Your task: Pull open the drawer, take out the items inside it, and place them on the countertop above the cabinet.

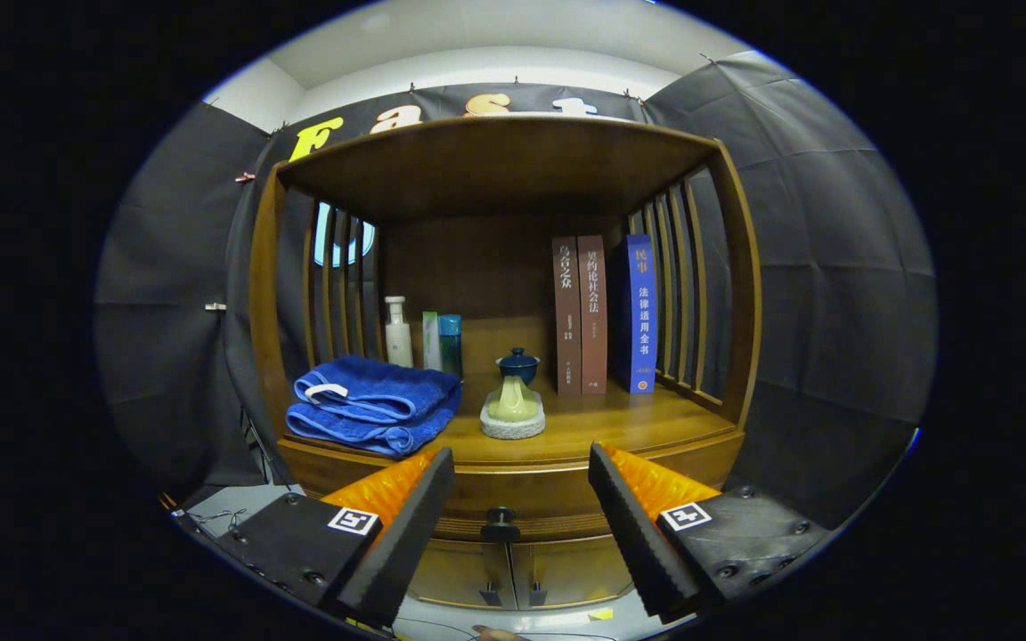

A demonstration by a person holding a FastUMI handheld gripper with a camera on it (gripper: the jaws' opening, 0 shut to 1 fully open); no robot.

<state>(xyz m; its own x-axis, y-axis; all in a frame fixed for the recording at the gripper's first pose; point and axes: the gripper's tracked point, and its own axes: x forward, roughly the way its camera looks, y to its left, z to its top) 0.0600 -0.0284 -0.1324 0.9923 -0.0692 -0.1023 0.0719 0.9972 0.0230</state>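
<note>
A wooden cabinet (513, 485) stands straight ahead of me, its drawer shut. The drawer's small dark knob (500, 516) sits low, in the gap between my two fingers and a little beyond them. My gripper (520, 463) is open wide with nothing between its fingers. The countertop (593, 427) above the drawer lies just past the fingertips. What is inside the drawer is hidden.
On the countertop: a folded blue towel (372, 405) at the left, a pale teapot on a grey stone coaster (513, 409) with a dark blue lidded cup (517, 363) behind, bottles (399, 331) at the back left, three upright books (604, 313) at the right. Slatted sides and a wooden roof enclose it. Two lower doors (513, 570) sit under the drawer.
</note>
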